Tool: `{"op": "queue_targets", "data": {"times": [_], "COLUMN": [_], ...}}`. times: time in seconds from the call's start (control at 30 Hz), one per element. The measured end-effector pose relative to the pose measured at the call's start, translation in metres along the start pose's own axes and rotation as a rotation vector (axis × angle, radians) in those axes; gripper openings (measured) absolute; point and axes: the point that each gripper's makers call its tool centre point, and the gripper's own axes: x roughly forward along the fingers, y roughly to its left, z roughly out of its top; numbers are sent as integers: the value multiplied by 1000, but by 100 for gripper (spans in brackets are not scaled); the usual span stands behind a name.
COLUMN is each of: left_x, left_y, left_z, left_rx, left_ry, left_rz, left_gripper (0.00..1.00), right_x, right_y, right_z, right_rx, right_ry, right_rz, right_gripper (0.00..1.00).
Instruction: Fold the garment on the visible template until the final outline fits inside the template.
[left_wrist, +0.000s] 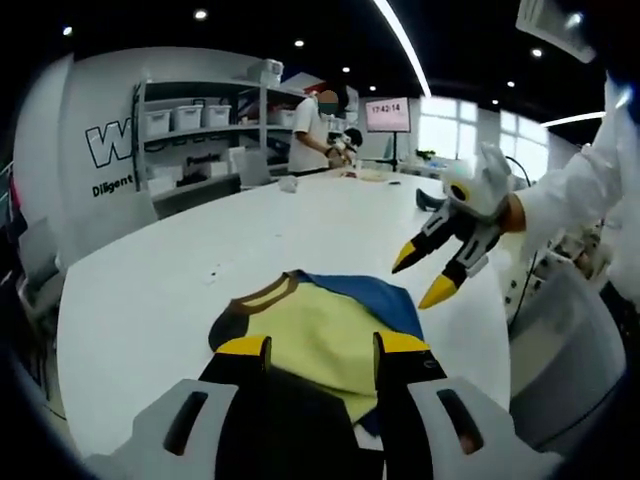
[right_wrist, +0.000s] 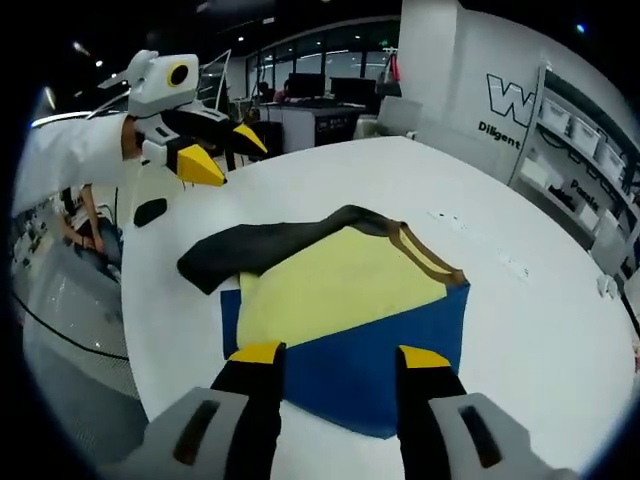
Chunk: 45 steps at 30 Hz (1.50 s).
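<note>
Garment (right_wrist: 335, 290) lies on blue template (right_wrist: 400, 370) at table (right_wrist: 520, 330) centre, black sleeve (right_wrist: 255, 250) spilling past it toward 10 o'clock. Mid-fold, I judge. My left gripper (left_wrist: 320, 350) and right gripper (right_wrist: 330, 360) hover released, empty. Next: take sleeve, fold inward.

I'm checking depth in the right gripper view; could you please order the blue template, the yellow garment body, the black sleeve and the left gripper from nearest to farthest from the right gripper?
1. Blue template: just ahead of the right gripper.
2. Yellow garment body: lying on the template, beyond its near edge.
3. Black sleeve: far left of the garment.
4. Left gripper: upper left, above the white table.
</note>
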Motion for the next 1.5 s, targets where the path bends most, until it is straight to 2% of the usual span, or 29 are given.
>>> {"op": "queue_targets", "data": {"times": [0.23,0.4,0.47,0.63,0.83,1.17,1.33,1.5], "left_x": [-6,-16,-21,-32,-42,-47,-49,-50], "left_y": [-10,-14,-15,-15,-14,-18,-19,-19], "left_z": [-3,-4,-4,-1,0,2,3,3], "left_rx": [30,40,38,42,46,62,71,80], "left_ry": [8,-1,-6,-24,-38,-45,-51,-49], "left_rz": [-15,-18,-19,-16,-5,-19,-27,-38], "left_gripper": [40,41,41,40,40,40,39,39], "right_x": [-5,-8,-7,-2,6,16,21,30], "right_y": [8,15,24,40,60,73,78,83], "right_z": [-1,-4,-8,-20,-33,-43,-46,-48], "right_rx": [15,55,88,103,245,285,390,428], "right_ry": [-9,-27,-33,-23,-38,-13,-22,-8], "right_rz": [-16,-36,-39,-48,-47,-75,-79,-83], "right_gripper": [48,53,56,58,59,56,50,45]}}
